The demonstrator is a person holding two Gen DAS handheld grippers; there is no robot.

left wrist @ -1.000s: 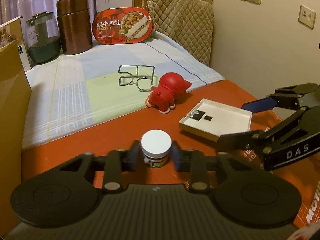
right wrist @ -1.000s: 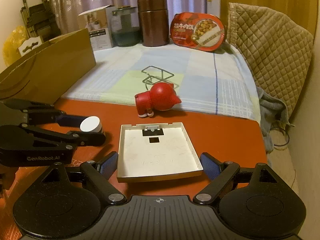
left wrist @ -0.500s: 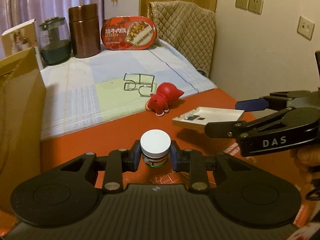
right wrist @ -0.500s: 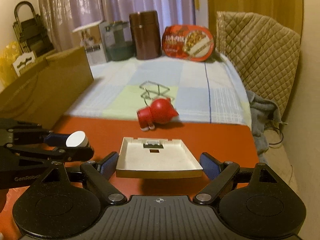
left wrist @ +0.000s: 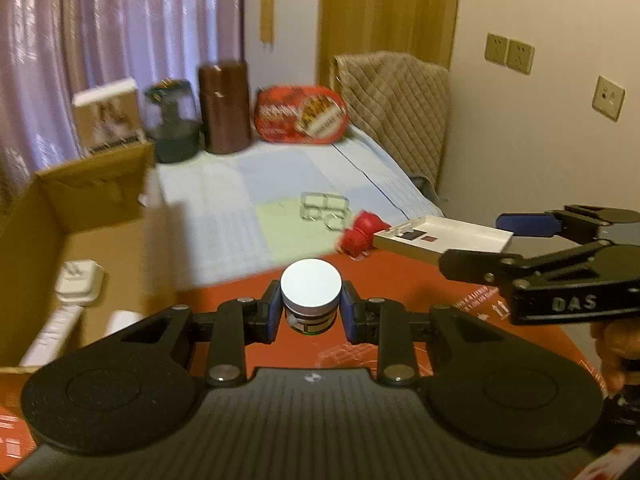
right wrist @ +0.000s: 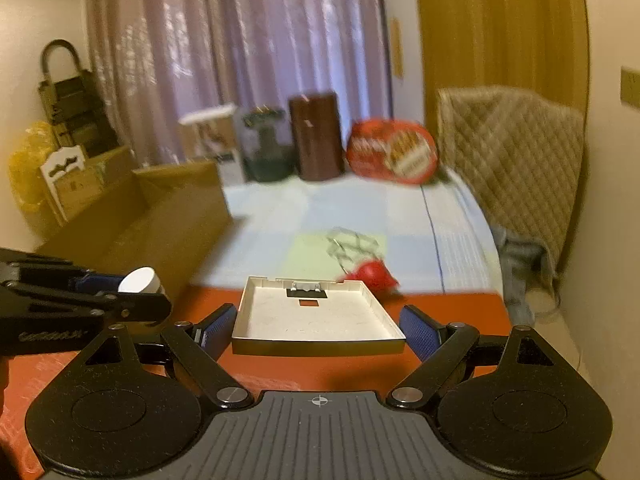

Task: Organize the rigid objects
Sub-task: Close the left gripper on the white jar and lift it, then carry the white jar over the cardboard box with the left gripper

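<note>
Cardboard box (left wrist: pixel 48 248) beside red table (left wrist: pixel 420 292) holds white packages (left wrist: pixel 78 282).

At the far end of the pale checked cloth (left wrist: pixel 280 184) we see a row standing against the purple curtain (left wrist: pixel 100 40): a printed product box (left wrist: pixel 108 118), a dark glass jar (left wrist: pixel 174 124), a tall brown canister (left wrist: pixel 225 108) and a red oval food package (left wrist: pixel 301 114) propped on edge. Just beside the package a quilted beige cover (left wrist: pixel 396 112) hangs over something tall. A double wall socket (left wrist: pixel 509 53) sits on the cream wall. The red tabletop (left wrist: pixel 412 288) lies nearest us. A yellow bag (right wrist: pixel 26 176) and a dark handled basket (right wrist: pixel 74 108) stand in the far left corner.
</note>
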